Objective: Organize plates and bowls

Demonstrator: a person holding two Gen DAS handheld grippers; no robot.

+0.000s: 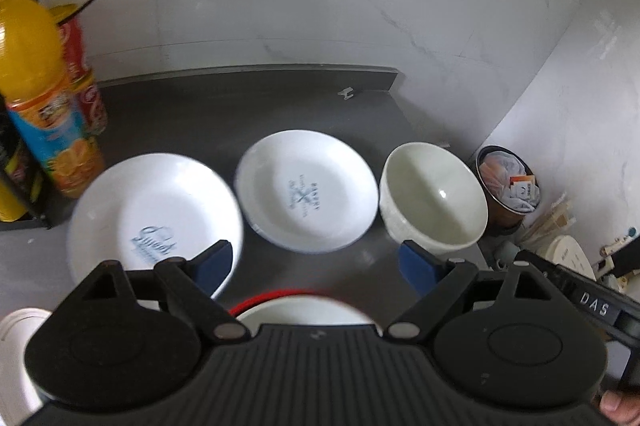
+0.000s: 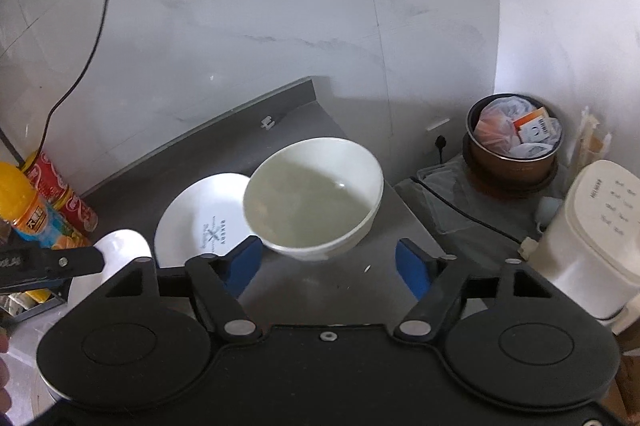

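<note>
On the dark grey counter [image 1: 248,106] lie two white plates with blue print, one at the left [image 1: 154,222] and one in the middle [image 1: 306,190], the latter also in the right wrist view [image 2: 200,222]. A white bowl [image 1: 434,198] stands at the right, near the counter's edge [image 2: 314,198]. A red-rimmed white bowl [image 1: 304,310] sits just under my left gripper [image 1: 320,266], which is open with blue pads and nothing between them. My right gripper [image 2: 330,262] is open too, just short of the white bowl. The left gripper's tip [image 2: 60,262] shows at the left.
An orange juice bottle [image 1: 40,94] and a red can [image 1: 86,78] stand at the counter's back left beside a black rack. A black cable [image 2: 96,26] hangs on the marble wall. Off the right edge sit a pot full of rubbish [image 2: 516,142] and a white appliance [image 2: 596,238].
</note>
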